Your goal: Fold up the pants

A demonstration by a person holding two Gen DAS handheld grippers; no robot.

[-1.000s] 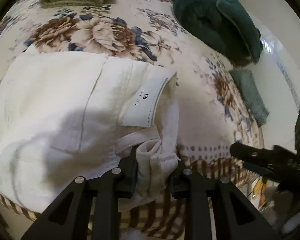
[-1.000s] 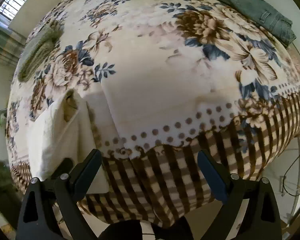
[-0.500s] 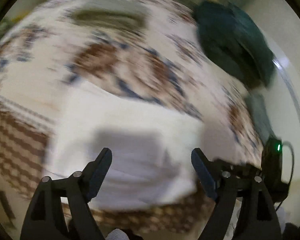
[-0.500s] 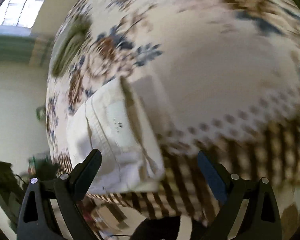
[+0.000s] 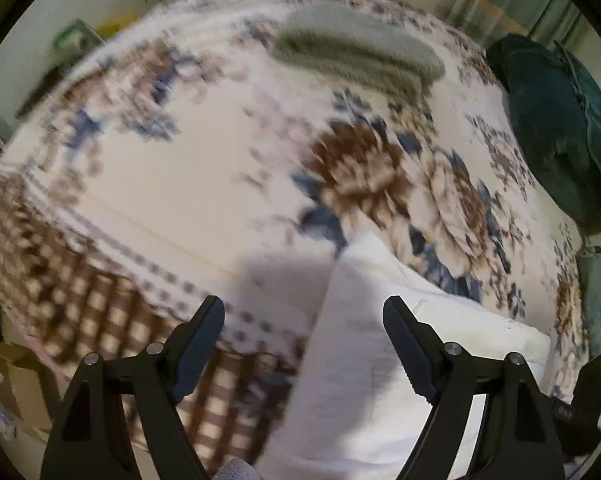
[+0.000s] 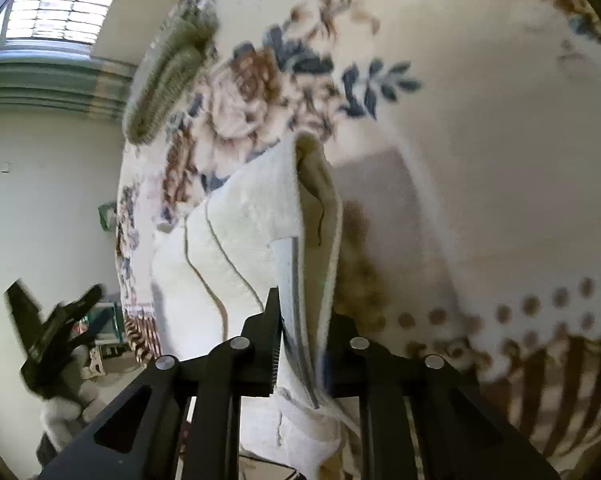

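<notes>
The white pants (image 5: 380, 352) lie folded near the front edge of the bed, on the floral blanket (image 5: 204, 184). My left gripper (image 5: 304, 320) is open and empty, above the pants' left end. In the right wrist view my right gripper (image 6: 304, 316) is shut on the waistband end of the pants (image 6: 256, 216), with the cloth pinched between the jaws. The left gripper (image 6: 56, 332) shows blurred at the far left of that view.
A folded grey-green knit (image 5: 356, 52) lies at the far side of the bed. A dark green garment pile (image 5: 556, 128) and folded jeans (image 5: 592, 292) lie to the right. A cardboard box (image 5: 12, 380) stands on the floor at the left.
My left gripper let go of the pants' waistband, opened and swung left. My right gripper, open before, moved in and closed on the waistband end.
</notes>
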